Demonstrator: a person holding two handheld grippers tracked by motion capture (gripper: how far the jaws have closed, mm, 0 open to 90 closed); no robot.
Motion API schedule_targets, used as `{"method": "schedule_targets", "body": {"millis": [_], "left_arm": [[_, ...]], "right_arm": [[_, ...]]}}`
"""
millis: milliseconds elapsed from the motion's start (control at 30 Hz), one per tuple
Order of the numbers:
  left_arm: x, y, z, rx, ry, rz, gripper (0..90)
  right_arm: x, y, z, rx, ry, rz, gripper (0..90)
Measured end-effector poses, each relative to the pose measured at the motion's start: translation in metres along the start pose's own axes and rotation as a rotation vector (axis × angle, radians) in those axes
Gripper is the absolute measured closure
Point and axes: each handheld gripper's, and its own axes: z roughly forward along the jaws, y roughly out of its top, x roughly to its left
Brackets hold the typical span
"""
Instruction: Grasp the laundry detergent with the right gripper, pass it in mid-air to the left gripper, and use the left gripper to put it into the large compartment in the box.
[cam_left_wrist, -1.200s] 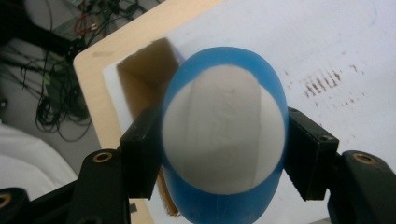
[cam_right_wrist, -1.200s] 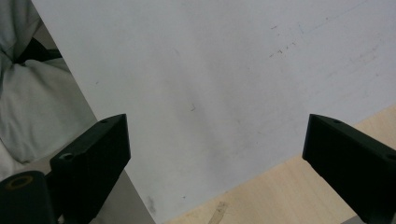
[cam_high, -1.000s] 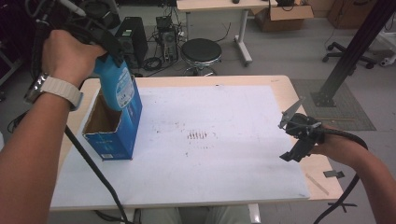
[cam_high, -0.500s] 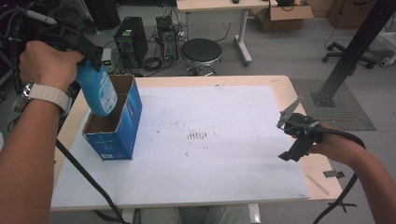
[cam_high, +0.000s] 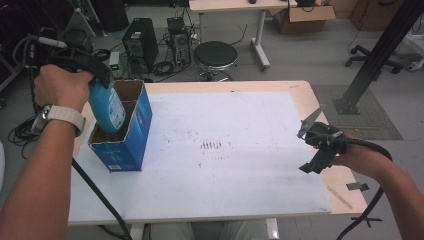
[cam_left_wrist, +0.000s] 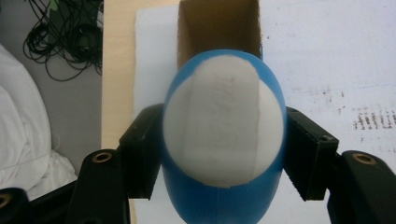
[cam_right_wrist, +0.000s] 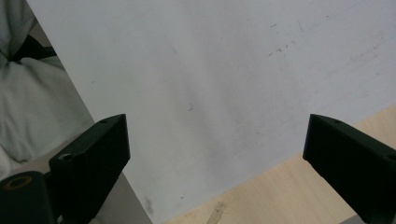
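Note:
My left gripper (cam_high: 97, 82) is shut on a blue bottle (cam_high: 107, 111), held upright with its lower end sunk into the near compartment of an open blue cardboard box (cam_high: 122, 135) at the table's left. In the left gripper view the bottle (cam_left_wrist: 223, 140) shows its white label between the two black pads, with the box's brown inside (cam_left_wrist: 219, 28) beyond it. My right gripper (cam_high: 314, 145) hovers over the right edge of the white mat (cam_high: 240, 150), jaws open and empty. In the right gripper view its gripper (cam_right_wrist: 215, 154) looks down on the mat (cam_right_wrist: 210, 84).
The box has two compartments split by a cardboard wall. Bare wooden table (cam_high: 320, 110) shows past the mat on the right, with a dark clip (cam_high: 358, 186) near the right front corner. A stool (cam_high: 215, 55) and computer cases stand on the floor behind the table.
My left hand has moved the bottle down and toward the table's left, from above the box's edge into its near compartment. The right gripper has stayed put.

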Motion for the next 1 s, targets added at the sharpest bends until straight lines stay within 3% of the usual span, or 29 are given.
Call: {"method": "schedule_targets", "body": {"millis": [500, 1000], "left_arm": [[-0.002, -0.018, 0.062, 0.031, 0.001, 0.008, 38.1], [-0.006, -0.032, 0.103, 0.053, 0.002, 0.008, 38.2]], "right_arm": [[0.0, -0.001, 0.005, 0.018, 0.009, 0.01, 7.0], [0.001, -0.003, 0.007, 0.024, 0.012, 0.021, 7.0]]}}
